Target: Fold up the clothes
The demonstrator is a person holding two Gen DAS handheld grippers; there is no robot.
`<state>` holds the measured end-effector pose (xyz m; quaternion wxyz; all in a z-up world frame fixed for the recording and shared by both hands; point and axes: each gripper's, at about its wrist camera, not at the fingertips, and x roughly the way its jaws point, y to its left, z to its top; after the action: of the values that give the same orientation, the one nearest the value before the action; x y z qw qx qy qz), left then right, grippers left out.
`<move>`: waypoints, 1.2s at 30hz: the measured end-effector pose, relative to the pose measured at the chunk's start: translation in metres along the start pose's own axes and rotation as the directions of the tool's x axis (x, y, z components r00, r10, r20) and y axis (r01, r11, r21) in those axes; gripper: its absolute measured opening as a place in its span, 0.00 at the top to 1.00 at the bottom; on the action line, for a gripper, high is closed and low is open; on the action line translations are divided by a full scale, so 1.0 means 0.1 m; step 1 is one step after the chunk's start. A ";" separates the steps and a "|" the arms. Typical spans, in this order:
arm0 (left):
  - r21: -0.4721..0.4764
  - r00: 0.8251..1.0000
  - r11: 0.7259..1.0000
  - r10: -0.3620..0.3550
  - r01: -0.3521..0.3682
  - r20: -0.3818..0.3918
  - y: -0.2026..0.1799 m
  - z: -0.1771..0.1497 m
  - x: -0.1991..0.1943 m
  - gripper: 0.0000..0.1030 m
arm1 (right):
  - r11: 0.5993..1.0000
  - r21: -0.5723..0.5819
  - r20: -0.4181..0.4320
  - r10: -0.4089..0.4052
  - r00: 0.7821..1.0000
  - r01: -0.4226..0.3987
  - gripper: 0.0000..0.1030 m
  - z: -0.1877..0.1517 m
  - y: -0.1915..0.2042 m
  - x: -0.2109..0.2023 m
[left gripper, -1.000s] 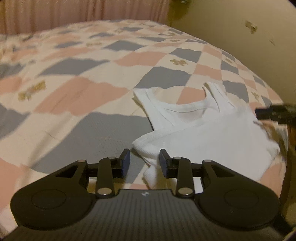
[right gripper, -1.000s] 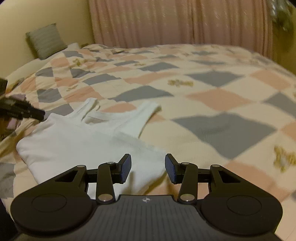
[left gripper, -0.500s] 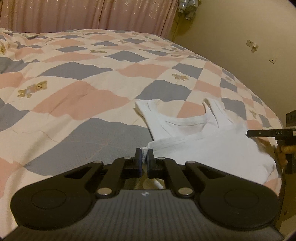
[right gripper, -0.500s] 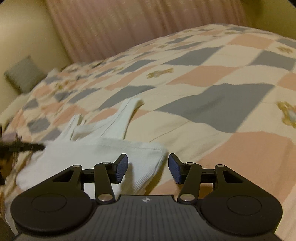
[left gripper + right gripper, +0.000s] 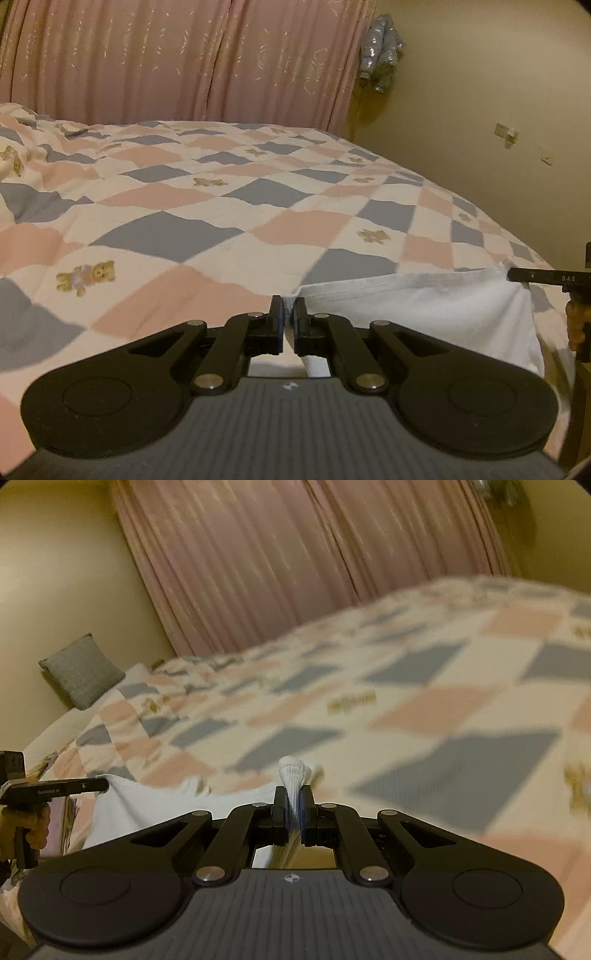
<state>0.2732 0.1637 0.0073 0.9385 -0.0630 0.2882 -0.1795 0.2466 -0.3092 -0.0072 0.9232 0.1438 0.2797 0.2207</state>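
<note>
A white ribbed tank top [image 5: 424, 314] is stretched between my two grippers above the checked bedspread [image 5: 184, 236]. My left gripper [image 5: 289, 308] is shut on one corner of its folded edge. My right gripper [image 5: 293, 797] is shut on the other corner, and a bunch of white cloth [image 5: 293, 773] sticks up between its fingers. In the left wrist view the right gripper's finger [image 5: 546, 276] shows at the far right, at the cloth's other end. In the right wrist view the left gripper's finger [image 5: 55, 787] shows at the far left. The straps are hidden.
The bed is covered by a pink, grey and cream checked quilt with teddy bears. Pink curtains [image 5: 177, 62] hang behind it. A grey cushion [image 5: 81, 670] leans on the yellow wall at the bed's head. The bed's edge runs along the wall [image 5: 498, 184] on the right.
Both grippers have closed on the tank top's folded edge, the left first, then the right. Both have risen and lifted the cloth taut between them, so the straps are out of sight.
</note>
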 end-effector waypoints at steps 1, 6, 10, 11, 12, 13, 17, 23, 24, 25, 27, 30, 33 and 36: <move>-0.001 1.000 1.000 0.009 -0.009 -0.010 0.03 0.01 0.11 0.98 | 1.000 -0.009 0.008 -0.005 1.000 0.005 0.94 0.06 -0.02 0.06; -0.004 0.997 0.999 0.038 -0.039 -0.068 0.17 -0.09 0.60 0.98 | 1.000 0.003 0.004 -0.022 1.000 0.022 0.94 0.16 -0.22 0.46; -0.032 0.996 0.999 0.040 -0.042 -0.075 0.26 -0.20 0.74 0.98 | 0.999 0.017 -0.030 -0.039 0.999 0.039 0.94 0.11 -0.37 0.75; -0.032 0.997 0.999 0.038 -0.040 -0.071 0.27 -0.22 0.73 0.98 | 0.999 0.020 -0.036 -0.042 0.998 0.043 0.94 0.10 -0.40 0.81; -0.029 0.997 0.999 0.039 -0.041 -0.064 0.27 -0.22 0.72 0.98 | 0.999 0.017 -0.034 -0.045 0.998 0.045 0.94 0.08 -0.42 0.82; -0.027 0.998 0.999 0.040 -0.042 -0.057 0.27 -0.22 0.71 0.98 | 0.999 0.014 -0.025 -0.049 0.999 0.049 0.94 0.04 -0.44 0.80; -0.050 0.997 0.997 0.048 -0.051 -0.052 0.30 -0.25 0.74 0.98 | 0.999 -0.013 0.006 -0.043 0.999 0.043 0.94 0.06 -0.42 0.78; -0.054 0.999 0.998 0.045 -0.044 0.015 0.26 -0.23 0.58 0.98 | 0.997 0.017 0.001 -0.071 0.997 0.071 0.94 0.00 -0.50 0.87; -0.048 0.998 0.998 0.052 -0.051 0.019 0.26 -0.22 0.57 0.98 | 0.997 0.012 0.012 -0.072 0.997 0.072 0.94 0.00 -0.49 0.85; -0.052 0.998 0.997 0.054 -0.053 0.014 0.27 -0.22 0.60 0.98 | 0.997 0.007 0.023 -0.073 0.997 0.073 0.94 -0.01 -0.48 0.83; -0.052 0.998 0.997 0.057 -0.058 -0.013 0.28 -0.23 0.68 0.98 | 0.997 -0.007 0.040 -0.074 0.996 0.075 0.94 -0.01 -0.46 0.79; -0.031 0.995 0.997 0.069 -0.071 -0.073 0.27 -0.28 0.83 0.98 | 0.996 -0.005 0.048 -0.089 0.995 0.089 0.95 0.02 -0.48 0.80; -0.016 0.991 0.996 0.086 -0.088 -0.103 0.26 -0.33 0.89 0.96 | 0.994 0.008 0.032 -0.107 0.994 0.106 0.95 0.00 -0.53 0.85; -0.017 0.986 0.991 0.133 -0.135 -0.096 0.25 -0.32 0.79 0.90 | 0.992 0.019 -0.050 -0.123 0.991 0.124 0.94 -0.03 -0.57 0.95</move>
<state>0.3235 0.1571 -0.0655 0.9329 -0.0458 0.3382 -0.1153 0.3344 -0.3118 -0.0750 0.9264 0.1310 0.3128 0.1636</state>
